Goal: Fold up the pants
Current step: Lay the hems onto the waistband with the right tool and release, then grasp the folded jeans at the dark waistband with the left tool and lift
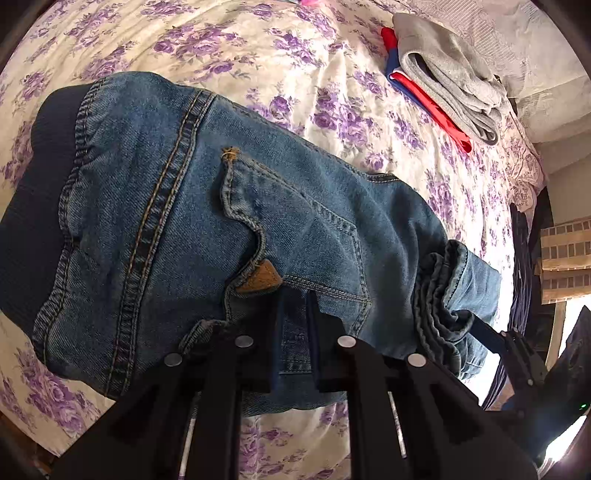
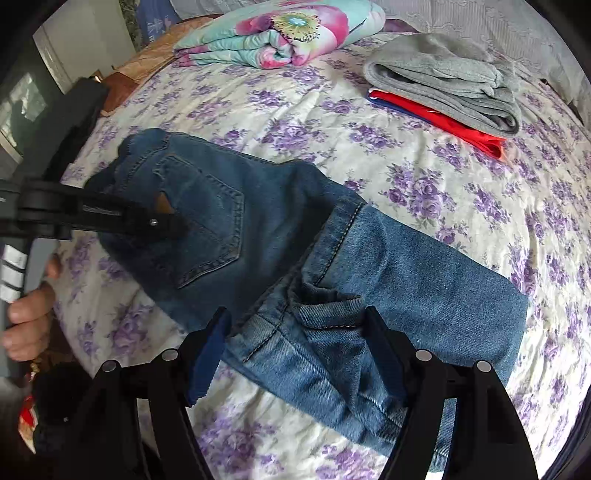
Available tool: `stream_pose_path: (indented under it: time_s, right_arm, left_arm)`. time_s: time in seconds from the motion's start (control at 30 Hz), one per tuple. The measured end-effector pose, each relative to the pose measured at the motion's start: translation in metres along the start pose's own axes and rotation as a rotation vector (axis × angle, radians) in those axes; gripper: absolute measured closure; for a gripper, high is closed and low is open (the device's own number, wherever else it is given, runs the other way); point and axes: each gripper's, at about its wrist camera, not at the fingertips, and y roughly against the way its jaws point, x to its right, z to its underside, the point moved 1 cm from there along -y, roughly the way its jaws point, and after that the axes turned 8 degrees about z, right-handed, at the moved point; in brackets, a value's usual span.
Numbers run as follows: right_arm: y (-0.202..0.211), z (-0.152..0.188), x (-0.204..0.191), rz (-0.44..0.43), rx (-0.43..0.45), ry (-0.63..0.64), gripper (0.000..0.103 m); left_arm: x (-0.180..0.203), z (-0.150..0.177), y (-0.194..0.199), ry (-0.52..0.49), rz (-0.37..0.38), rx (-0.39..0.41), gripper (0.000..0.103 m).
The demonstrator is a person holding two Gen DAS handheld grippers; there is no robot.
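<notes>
The bed, covered by a sheet printed with purple flowers, carries everything in view. The jeans are laid across its near half, already doubled into a short bundle: the waistband and back pocket are seen toward the left side, and the leg cuffs are brought over onto the right part, where they sit bunched and uneven. A folded grey garment on a red one is stacked well apart, toward the far right, and a rolled floral quilt lies at the far edge.

The left gripper is seen with its fingers nearly together, pinched on a ridge of denim just below the pocket's leather tab. The right gripper is held with its fingers spread wide on either side of the bunched cuffs, pressing on nothing.

The fold appears nearly finished. For a neat result, the crumpled cuffs are best flattened and squared with the edge beneath before the left pinch is let go, and the layers kept from being dragged askew.
</notes>
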Motion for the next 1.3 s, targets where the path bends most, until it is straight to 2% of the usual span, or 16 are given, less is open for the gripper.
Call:
stream_pose_path:
  time_s: [0.1,0.2,0.23,0.27,0.3,0.37,0.43,0.5,0.6,0.73,0.77,0.8,0.87,1.03,1.17,1.3]
  right_arm:
    - [0.027,-0.004,0.019,-0.089,-0.019,-0.029,0.030]
    - [0.041,-0.005,0.034,-0.047,0.025,0.008,0.033]
    - [0.039,-0.005,0.036,-0.041,0.032,0.026,0.060]
    - [0.031,-0.005,0.038,-0.055,0.005,0.025,0.093]
    - [0.020,-0.004,0.042,-0.084,-0.030,-0.001,0.097]
    - [-0.001,0.001,0.042,-0.136,-0.066,-0.036,0.095]
    - [-0.028,0.009,0.030,-0.191,-0.155,-0.021,0.095]
    - [-0.048,0.020,0.015,-0.114,-0.173,0.032,0.095]
    - [-0.046,0.018,0.007,-0.077,-0.172,0.050,0.095]
    - [-0.035,0.015,0.010,-0.093,-0.188,0.044,0.094]
    - [-0.028,0.015,0.010,-0.094,-0.181,0.041,0.093]
    - [-0.020,0.016,0.010,-0.101,-0.161,0.037,0.093]
    - [0.000,0.017,0.011,-0.117,-0.103,0.023,0.093]
    - [0.023,0.020,0.020,-0.124,-0.062,-0.017,0.093]
    - [0.033,0.018,0.025,-0.110,-0.047,-0.022,0.093]
    - [0.036,0.019,0.033,-0.102,-0.049,-0.044,0.092]
  left_arm:
    - [-0.001,-0.003,-0.004,-0.002,0.006,-0.006,0.092]
    - [-0.003,-0.003,-0.005,0.003,0.017,-0.005,0.092]
    - [-0.004,-0.003,-0.005,0.002,0.021,-0.005,0.092]
    - [-0.005,-0.003,-0.004,0.003,0.023,-0.004,0.092]
    - [-0.005,-0.003,-0.005,0.003,0.024,-0.004,0.092]
    - [-0.005,-0.003,-0.005,0.003,0.027,-0.007,0.092]
    - [-0.007,-0.003,-0.003,0.004,0.030,-0.011,0.092]
    - [-0.009,-0.002,-0.003,0.010,0.034,-0.014,0.092]
    - [-0.010,-0.002,0.006,0.032,0.047,-0.013,0.092]
    - [-0.013,0.010,0.067,0.035,0.137,0.105,0.088]
    - [-0.018,0.015,0.084,0.042,0.138,0.137,0.073]
    - [-0.025,0.019,0.102,0.055,0.123,0.178,0.047]
    - [-0.044,0.030,0.131,0.097,0.080,0.254,0.019]
    - [-0.104,0.041,0.138,0.299,0.144,0.265,0.018]
    - [-0.123,0.034,0.103,0.385,0.222,0.224,0.018]
    - [-0.126,0.019,0.061,0.413,0.262,0.164,0.017]
